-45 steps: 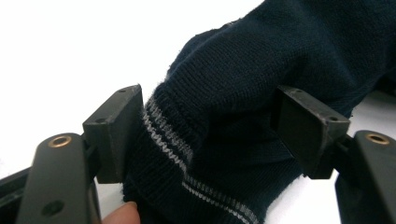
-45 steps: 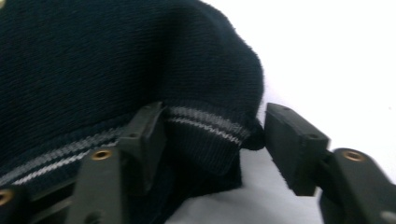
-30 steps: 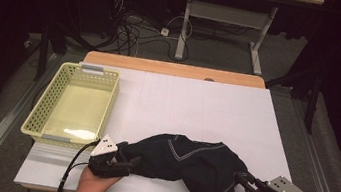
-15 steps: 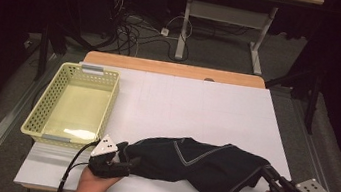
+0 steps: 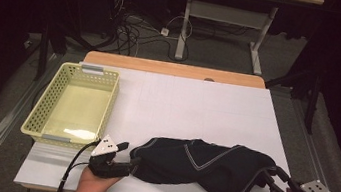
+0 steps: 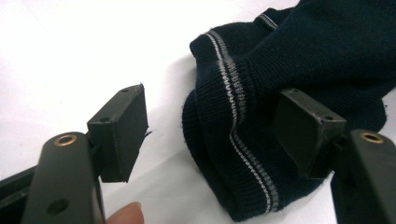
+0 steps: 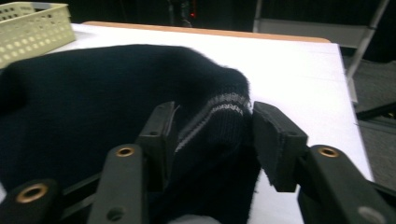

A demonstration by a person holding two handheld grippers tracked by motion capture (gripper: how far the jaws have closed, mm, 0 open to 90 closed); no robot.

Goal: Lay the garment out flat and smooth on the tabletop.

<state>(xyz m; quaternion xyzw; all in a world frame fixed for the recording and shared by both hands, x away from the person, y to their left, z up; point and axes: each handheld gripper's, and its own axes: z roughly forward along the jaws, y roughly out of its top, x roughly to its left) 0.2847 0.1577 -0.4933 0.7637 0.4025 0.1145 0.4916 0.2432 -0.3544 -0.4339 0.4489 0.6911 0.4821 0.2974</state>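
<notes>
While the dark knitted garment (image 5: 204, 166) lies stretched along the near edge of the desk (image 5: 197, 105), I hold one set of jaws at each of its ends. My left gripper (image 5: 121, 162) sits at the garment's left end, just in front of the yellow basket (image 5: 52, 130), which stands to the garment's upper left, close to it but apart. Seen from the left gripper view, those jaws stand apart: a ribbed cuff (image 6: 233, 154) with a grey stripe lies between them, bunched toward one pad, while the other pad hangs clear over bare white desk beside the cloth. I cannot tell whether the nearer pad touches the knit, but nothing is pinched there.

My right gripper (image 5: 273, 178) is at the garment's right end, by the right-hand edge of the desk. Its jaws have just been opening, and the striped hem (image 7: 219, 116) of the garment is between them. One pad lies against the fold of cloth; the other stands off from it with a sliver of white desk showing in the gap, so the knit is no longer squeezed.

Between my two grippers the garment rests flat on the desk, a pale seam line running across its middle, its body humped slightly toward the right end.
</notes>
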